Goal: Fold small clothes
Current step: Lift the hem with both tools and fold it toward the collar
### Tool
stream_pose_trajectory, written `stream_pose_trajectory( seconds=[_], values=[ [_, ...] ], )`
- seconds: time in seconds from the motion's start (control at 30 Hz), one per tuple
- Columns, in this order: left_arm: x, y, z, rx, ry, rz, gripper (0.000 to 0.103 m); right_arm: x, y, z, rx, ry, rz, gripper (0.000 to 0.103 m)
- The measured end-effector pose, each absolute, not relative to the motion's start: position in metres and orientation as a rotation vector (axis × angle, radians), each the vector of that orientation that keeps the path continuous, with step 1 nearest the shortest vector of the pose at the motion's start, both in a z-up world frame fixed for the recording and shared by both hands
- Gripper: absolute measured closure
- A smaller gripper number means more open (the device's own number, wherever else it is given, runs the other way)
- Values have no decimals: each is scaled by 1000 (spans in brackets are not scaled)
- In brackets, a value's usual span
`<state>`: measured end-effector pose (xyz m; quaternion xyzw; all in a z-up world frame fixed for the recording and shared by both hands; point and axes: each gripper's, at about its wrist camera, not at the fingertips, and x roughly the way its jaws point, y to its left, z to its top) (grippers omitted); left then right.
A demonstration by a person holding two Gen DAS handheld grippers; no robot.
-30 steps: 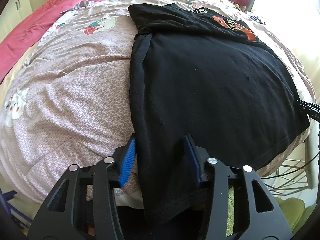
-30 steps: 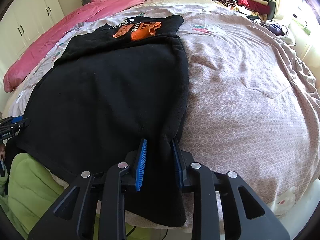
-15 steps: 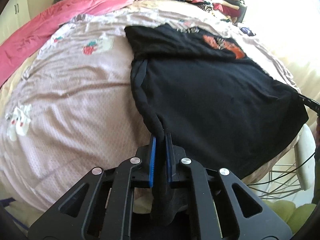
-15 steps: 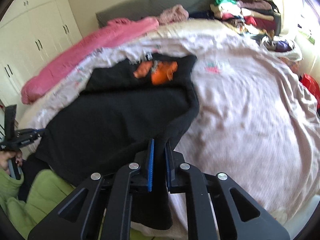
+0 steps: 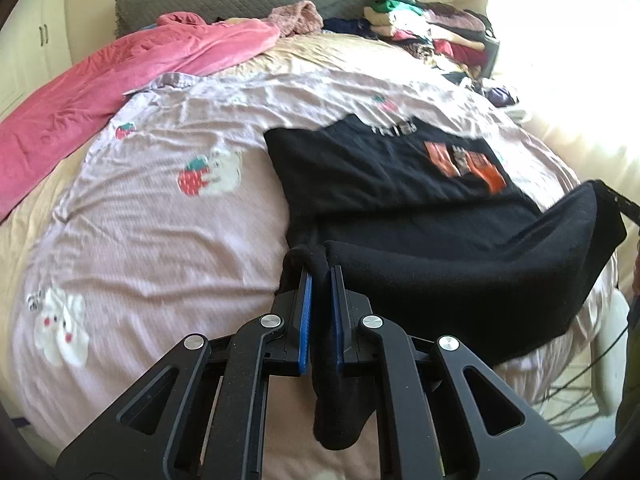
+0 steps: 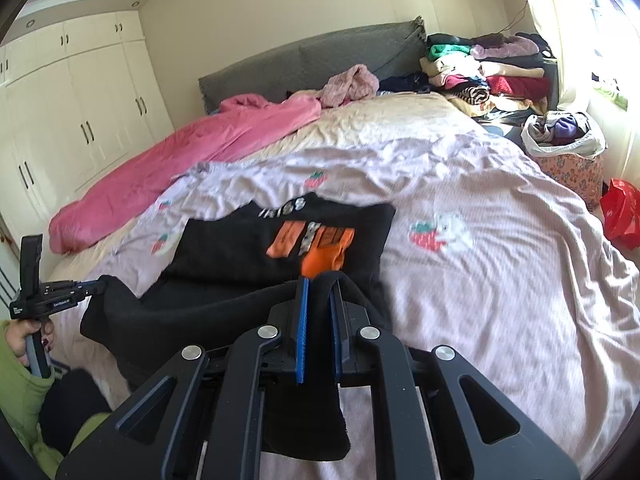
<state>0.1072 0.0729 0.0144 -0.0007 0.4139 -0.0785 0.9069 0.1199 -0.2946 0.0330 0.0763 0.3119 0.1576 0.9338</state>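
Note:
A black T-shirt (image 5: 392,184) with an orange print lies on the lilac bedspread (image 5: 152,240). Its near hem is lifted off the bed and hangs between my two grippers. My left gripper (image 5: 319,276) is shut on the hem's left corner, with black cloth bunched between the blue pads and a tail dangling below. My right gripper (image 6: 319,284) is shut on the hem's right corner of the black T-shirt (image 6: 248,248) in the same way. The left gripper (image 6: 96,286) shows at the far left of the right wrist view, held by a hand (image 6: 24,336).
A pink blanket (image 6: 192,160) runs along the bed's left side up to a grey headboard (image 6: 320,56). Stacked folded clothes (image 6: 484,68) sit at the far right corner. A laundry basket (image 6: 568,156) and a red bag (image 6: 620,212) stand beside the bed. White wardrobes (image 6: 68,100) line the left wall.
Both grippers closed on the shirt's near hem corners, then rose and tilted up, lifting the hem off the bed. The view now reaches the headboard and the wall.

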Motion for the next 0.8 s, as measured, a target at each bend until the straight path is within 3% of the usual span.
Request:
stream_pose_trajectory(
  seconds=[0.8],
  values=[
    [258, 82, 4, -15, 885, -112, 98, 277, -290, 10, 142, 688, 255, 94]
  ],
)
